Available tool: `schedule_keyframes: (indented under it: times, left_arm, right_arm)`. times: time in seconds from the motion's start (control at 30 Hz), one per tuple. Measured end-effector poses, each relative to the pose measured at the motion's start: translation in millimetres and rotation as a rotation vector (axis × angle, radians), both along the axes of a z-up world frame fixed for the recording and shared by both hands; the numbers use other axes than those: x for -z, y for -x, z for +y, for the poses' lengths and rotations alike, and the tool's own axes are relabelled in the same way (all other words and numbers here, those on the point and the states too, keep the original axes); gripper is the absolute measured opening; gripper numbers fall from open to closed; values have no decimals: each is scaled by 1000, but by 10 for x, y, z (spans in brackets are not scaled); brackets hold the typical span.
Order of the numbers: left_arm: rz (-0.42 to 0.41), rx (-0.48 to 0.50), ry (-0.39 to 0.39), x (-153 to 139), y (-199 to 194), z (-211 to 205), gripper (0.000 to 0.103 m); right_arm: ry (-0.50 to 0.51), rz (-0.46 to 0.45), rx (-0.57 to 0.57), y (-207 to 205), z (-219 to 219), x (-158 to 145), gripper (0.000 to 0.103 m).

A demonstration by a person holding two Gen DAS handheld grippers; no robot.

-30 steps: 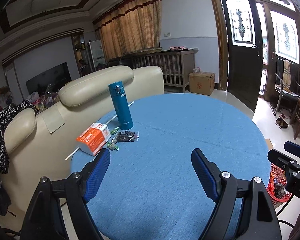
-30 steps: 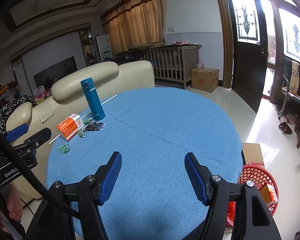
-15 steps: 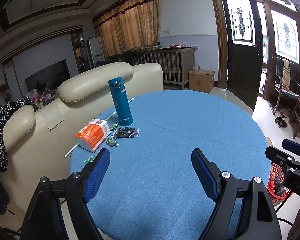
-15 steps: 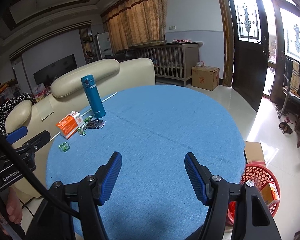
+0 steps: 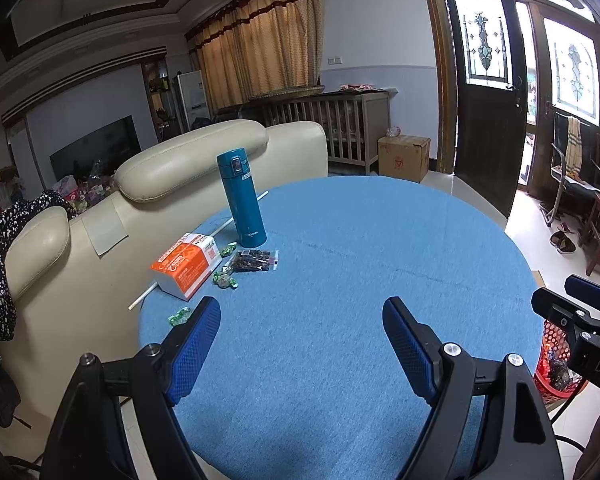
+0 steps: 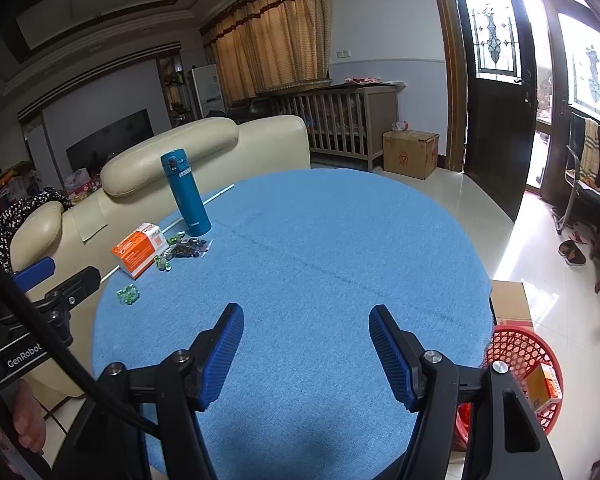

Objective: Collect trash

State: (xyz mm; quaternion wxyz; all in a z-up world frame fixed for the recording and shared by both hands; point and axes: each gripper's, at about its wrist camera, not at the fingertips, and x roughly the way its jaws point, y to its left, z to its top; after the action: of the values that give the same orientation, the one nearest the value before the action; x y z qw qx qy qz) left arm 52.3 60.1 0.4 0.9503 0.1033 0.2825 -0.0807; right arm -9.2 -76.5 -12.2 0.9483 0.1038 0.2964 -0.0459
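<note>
Pulled back slightly over the past second, the left hand-held gripper (image 5: 302, 324) now takes in more of the round blue tabletop (image 5: 360, 272), with a loose green wrapper (image 5: 179, 316) newly clear of its left finger; the right hand-held gripper (image 6: 306, 330) has barely shifted. Both hang above the near edge of the tabletop with jaws spread wide, holding nothing.

Only the right wrist view shows the full red basket (image 6: 528, 364) on the floor at 4 o'clock, with an orange carton (image 6: 545, 386) inside and a brown box (image 6: 510, 300) just behind it. The left view catches merely a sliver of that basket (image 5: 552, 360) behind the other gripper's body.

Trash clusters at 10 o'clock on the tabletop, well apart from both grippers: one orange-and-white box (image 5: 186, 266), one clear packet of dark pieces (image 5: 254, 261), and green candy wrappers (image 5: 225, 280) scattered around them, their count too small to settle. One teal flask (image 5: 242, 198) stands upright just behind the packet, and one white rod (image 5: 204, 246) runs along the edge behind the box. A cream sofa (image 5: 172, 168) backs against the tabletop there.
</note>
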Motion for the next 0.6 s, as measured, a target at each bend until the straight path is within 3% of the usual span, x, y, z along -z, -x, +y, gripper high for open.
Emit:
schedule_keyframes:
  times: [0.6]
  left_arm:
    - [4, 14, -6, 5, 27, -15, 84]
  right_arm:
    - [-16, -2, 13, 11, -44, 33, 69]
